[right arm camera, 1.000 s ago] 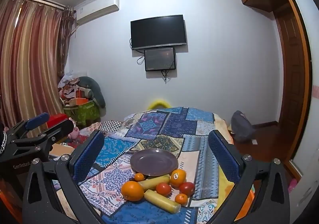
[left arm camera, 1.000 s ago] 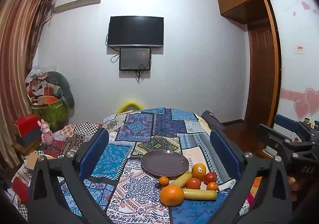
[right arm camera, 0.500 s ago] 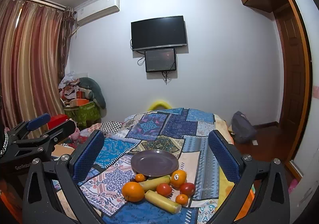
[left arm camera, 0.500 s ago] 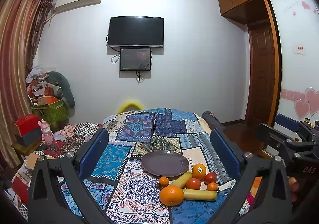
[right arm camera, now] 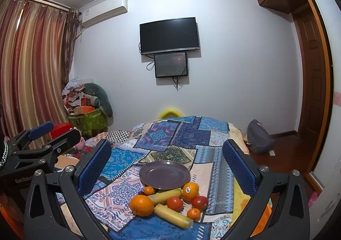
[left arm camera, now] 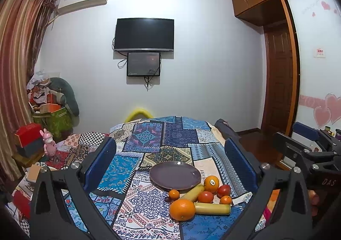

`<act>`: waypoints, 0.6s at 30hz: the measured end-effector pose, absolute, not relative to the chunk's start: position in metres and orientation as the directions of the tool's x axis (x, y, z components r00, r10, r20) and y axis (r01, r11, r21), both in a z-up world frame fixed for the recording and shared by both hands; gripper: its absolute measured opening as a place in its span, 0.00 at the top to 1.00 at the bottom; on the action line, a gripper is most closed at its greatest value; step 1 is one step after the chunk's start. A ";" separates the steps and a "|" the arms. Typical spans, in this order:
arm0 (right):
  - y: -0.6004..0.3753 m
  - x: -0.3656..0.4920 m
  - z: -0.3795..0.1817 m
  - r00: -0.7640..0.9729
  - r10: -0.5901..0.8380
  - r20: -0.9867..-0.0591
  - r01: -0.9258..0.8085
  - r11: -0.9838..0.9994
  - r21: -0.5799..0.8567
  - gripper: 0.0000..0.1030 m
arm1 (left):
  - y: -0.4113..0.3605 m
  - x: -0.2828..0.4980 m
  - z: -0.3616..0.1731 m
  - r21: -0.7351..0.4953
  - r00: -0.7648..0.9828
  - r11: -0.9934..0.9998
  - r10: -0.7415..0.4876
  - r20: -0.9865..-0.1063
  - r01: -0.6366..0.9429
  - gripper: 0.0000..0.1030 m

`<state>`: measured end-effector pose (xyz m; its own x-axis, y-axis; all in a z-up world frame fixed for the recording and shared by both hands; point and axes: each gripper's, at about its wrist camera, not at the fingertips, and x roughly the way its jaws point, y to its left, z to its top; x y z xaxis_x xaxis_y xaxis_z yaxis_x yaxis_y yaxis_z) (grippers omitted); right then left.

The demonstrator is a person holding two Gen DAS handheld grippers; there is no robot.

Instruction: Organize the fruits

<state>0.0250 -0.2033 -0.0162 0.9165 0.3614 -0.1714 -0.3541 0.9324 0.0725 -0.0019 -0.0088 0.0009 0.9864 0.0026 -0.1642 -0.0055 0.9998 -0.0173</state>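
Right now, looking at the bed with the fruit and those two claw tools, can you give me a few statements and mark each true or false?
1. The purple plate has fruit on it. False: it holds nothing; the fruit lies beside it on the patchwork quilt.
2. Both the left gripper and the right gripper are open. True.
3. The big orange is held by a gripper. False: it lies on the quilt.
4. One orange bears a sticker. True.
5. The television is switched on. False: its screen is dark.

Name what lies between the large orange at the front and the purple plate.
In the right wrist view, a small tangerine and one banana lie between the large orange and the purple plate.
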 end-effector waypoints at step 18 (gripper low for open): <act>-0.202 0.025 -0.016 0.917 0.360 -0.172 -0.353 0.933 0.067 0.00 | -0.010 -0.004 0.003 -0.021 0.986 1.000 -0.001 -0.164 -0.002 0.00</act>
